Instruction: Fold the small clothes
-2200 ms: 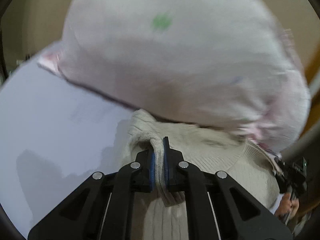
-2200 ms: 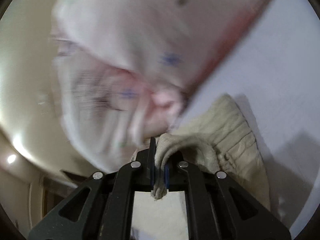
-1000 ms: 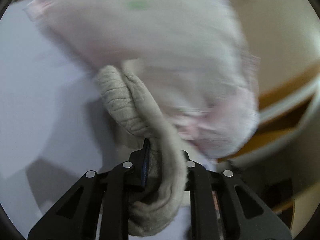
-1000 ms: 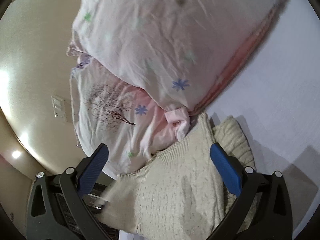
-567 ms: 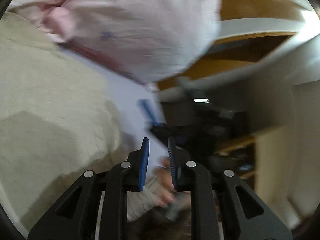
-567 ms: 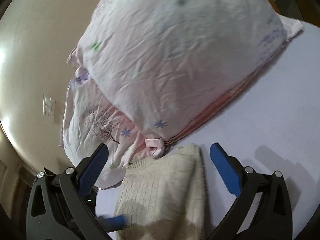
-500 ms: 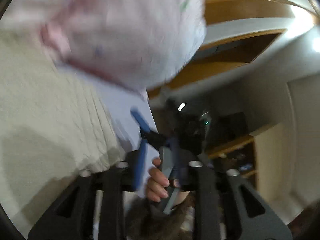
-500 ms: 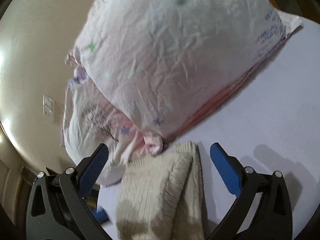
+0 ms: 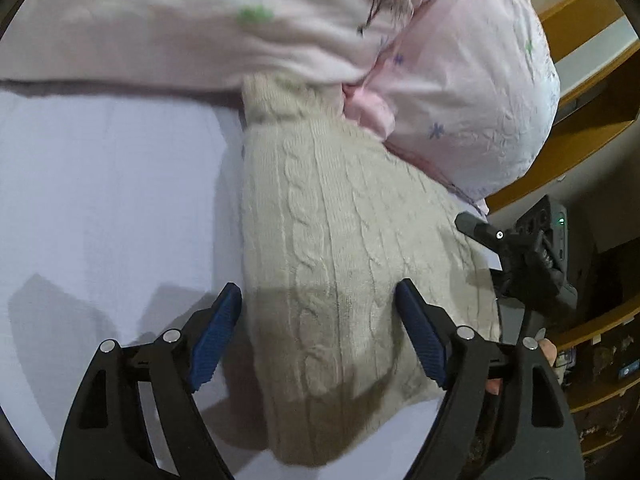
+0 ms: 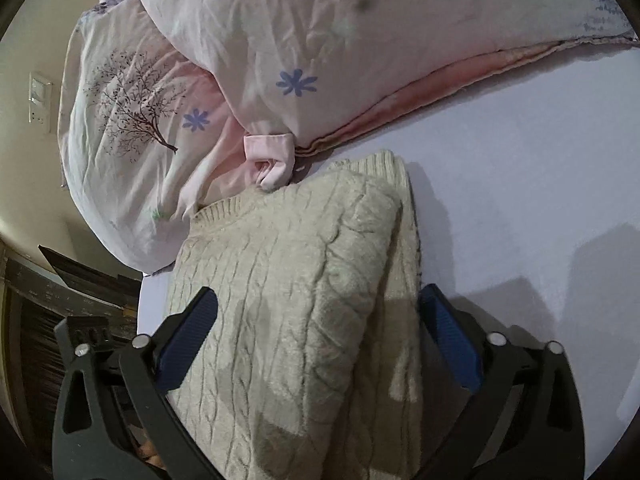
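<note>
A cream cable-knit sweater (image 9: 340, 248) lies folded on the pale lavender sheet (image 9: 100, 208), its far end against the pink pillows. It also shows in the right wrist view (image 10: 292, 300), doubled over with a second layer along its right edge. My left gripper (image 9: 320, 336) is open, its jaws spread wide over the near end of the sweater, holding nothing. My right gripper (image 10: 320, 344) is open too, its blue pads on either side of the sweater. The right gripper's black body (image 9: 532, 256) shows at the right of the left wrist view.
Two pink floral pillows (image 10: 320, 40) lie stacked just beyond the sweater. The lavender sheet (image 10: 540, 168) stretches to the right. A wooden bed frame and shelves (image 9: 592, 92) stand at the right, past the bed's edge. A wall with a switch plate (image 10: 40, 96) is at far left.
Both grippers were shut on the sweater's edges and lifting it. They have let go and opened wide, and the sweater now lies folded on the sheet. The left gripper swung round to face it.
</note>
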`<state>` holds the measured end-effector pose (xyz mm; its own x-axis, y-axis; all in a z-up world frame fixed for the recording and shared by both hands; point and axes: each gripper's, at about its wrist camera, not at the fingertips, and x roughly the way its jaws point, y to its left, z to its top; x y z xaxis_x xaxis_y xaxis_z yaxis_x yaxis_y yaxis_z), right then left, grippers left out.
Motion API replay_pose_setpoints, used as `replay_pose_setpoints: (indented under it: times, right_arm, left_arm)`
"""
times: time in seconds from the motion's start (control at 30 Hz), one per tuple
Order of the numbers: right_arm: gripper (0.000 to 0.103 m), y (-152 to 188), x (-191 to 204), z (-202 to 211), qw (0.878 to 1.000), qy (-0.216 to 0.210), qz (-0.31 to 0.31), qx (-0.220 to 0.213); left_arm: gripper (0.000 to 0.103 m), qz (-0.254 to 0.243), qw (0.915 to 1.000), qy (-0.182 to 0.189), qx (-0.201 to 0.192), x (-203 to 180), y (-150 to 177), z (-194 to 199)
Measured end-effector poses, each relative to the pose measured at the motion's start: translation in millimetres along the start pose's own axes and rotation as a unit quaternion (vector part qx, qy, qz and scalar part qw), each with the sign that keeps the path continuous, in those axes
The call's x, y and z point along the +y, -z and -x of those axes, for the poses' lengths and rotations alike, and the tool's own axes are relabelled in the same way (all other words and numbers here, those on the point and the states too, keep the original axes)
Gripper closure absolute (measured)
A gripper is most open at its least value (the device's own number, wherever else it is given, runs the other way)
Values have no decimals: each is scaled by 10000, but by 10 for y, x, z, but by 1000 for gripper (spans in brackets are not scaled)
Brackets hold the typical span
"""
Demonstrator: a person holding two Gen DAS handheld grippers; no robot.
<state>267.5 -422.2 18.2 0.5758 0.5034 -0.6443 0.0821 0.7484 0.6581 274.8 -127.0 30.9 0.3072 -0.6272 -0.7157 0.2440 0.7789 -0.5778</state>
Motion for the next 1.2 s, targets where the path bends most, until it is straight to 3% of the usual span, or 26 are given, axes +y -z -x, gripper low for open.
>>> replay_pose_setpoints:
  times: [0.03, 0.07, 0.13, 0.2, 0.27, 0.33, 0.37, 0.43, 0.47, 0.5, 0.57, 0.63, 0.7, 0.73, 0.83, 0.9, 0.97, 1.03, 1.07, 1.1, 1.17, 1.2]
  right_arm:
    - [41, 2, 20, -25, 10000, 67, 11, 5]
    - [59, 15, -29, -46, 9999, -113, -95, 50]
    - [64, 18, -59, -72, 9985, -490, -243, 93]
    - [66, 39, 7, -32, 9970, -763, -129, -3]
    - [67, 92, 180, -38, 9899, -1410, 107, 38]
    - [67, 178, 470, -146, 9834, -1720, 554, 139]
    - [64, 204, 555, -194, 9835, -1664, 693, 146]
    - [53, 269, 776, -365, 9882, -1053, 1098, 193]
    - [50, 293, 832, -394, 9908, -562, 1231, 85]
    - [45, 304, 833, -371, 9911, -435, 1259, -17]
    - [33, 333, 784, -225, 9904, -635, 1188, -314]
    - [33, 362, 779, -173, 9868, -1034, 1216, -285]
    - [77, 422, 916, -302, 9831, -1030, 1512, -101]
    - [94, 458, 989, -385, 9826, -582, 1757, -171]
    - [95, 355, 854, -470, 9874, -119, 1489, -525]
    - [94, 363, 799, -461, 9880, -95, 1455, -502]
    - [81, 483, 887, -306, 9865, -7, 1536, -569]
    - [47, 662, 1012, -5, 9816, 116, 1739, -785]
    - [12, 854, 1135, 175, 9771, 134, 1905, -935]
    - [2, 974, 1204, 322, 9725, 169, 2063, -1066]
    - [2, 1300, 1364, 510, 9631, 231, 2408, -1178]
    - [2, 1436, 1390, 572, 9609, 314, 2504, -1137]
  left_arm:
    - [23, 34, 9999, 146, -21, -1, 10, -43]
    - [25, 13, 9999, 156, -56, -13, 7, -60]
    - [39, 0, 9999, 143, -41, 59, 23, -5]
    - [57, 18, 9993, 378, -36, 169, 25, 146]
    - [60, -61, 9987, 487, -107, 283, 58, 416]
    - [60, -301, 9983, 216, -453, 341, 174, 752]
    - [59, -440, 9967, -26, -682, 377, 219, 930]
    - [53, -650, 9917, -671, -878, 416, 216, 1067]
    - [51, -700, 9862, -1149, -962, 454, 220, 1130]
    - [51, -661, 9791, -1543, -1150, 486, 238, 1217]
    - [46, -703, 9689, -1706, -1649, 429, 299, 1407]
    - [39, -866, 9669, -1459, -1905, 301, 381, 1504]
    - [38, -1119, 9678, -1261, -1871, 128, 418, 1414]
    - [38, -1269, 9700, -1199, -1691, 53, 415, 1297]
    - [38, -1360, 9724, -1488, -1172, -13, 312, 813]
    - [38, -1453, 9681, -1672, -1168, -10, 343, 738]
    - [38, -1453, 9675, -1673, -1222, -54, 421, 880]
    - [30, -1372, 9682, -1631, -1312, -46, 532, 1068]
    - [13, -1346, 9647, -1807, -1362, -30, 642, 1184]
    - [1, -1331, 9571, -2137, -1434, -11, 769, 1277]
    - [1, -1359, 9417, -2706, -1467, 9, 996, 1357]
    - [1, -1359, 9386, -2857, -1377, 42, 1079, 1357]
